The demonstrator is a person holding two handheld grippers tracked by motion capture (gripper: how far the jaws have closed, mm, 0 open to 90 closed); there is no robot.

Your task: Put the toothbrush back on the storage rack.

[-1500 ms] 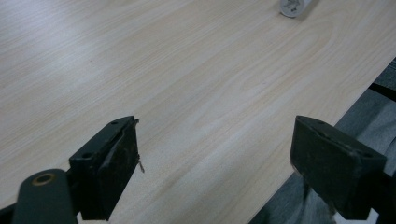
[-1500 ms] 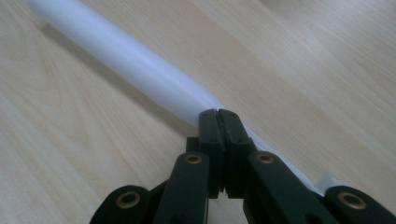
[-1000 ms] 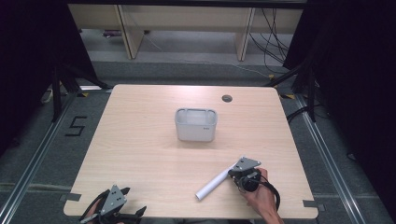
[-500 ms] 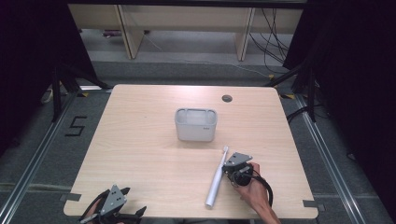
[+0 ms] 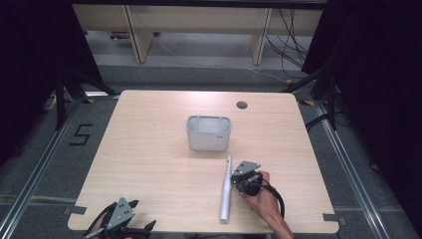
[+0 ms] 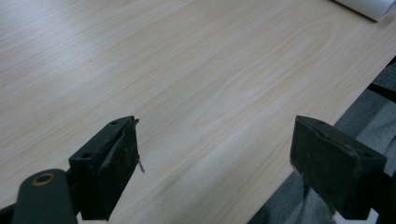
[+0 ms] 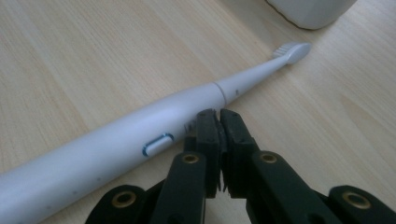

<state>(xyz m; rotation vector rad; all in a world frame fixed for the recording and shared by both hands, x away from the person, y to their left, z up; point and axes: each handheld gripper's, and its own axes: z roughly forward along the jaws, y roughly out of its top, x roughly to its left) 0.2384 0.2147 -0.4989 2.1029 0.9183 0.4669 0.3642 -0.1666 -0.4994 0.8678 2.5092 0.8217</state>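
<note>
High view: pale wooden table (image 5: 149, 164), dark surroundings.

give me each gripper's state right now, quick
Left gripper: open, nothing between its jaws.
Right gripper: closed, holding nothing, tips against the side of the white plastic electric toothbrush.

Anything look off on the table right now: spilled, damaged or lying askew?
Nothing spilled or broken. The electric toothbrush lies flat on the table, brush head toward the white container, which stands upright. The right gripper is shut with its tips against the handle, not clamped around it. The left gripper is open near the table's edge.
</note>
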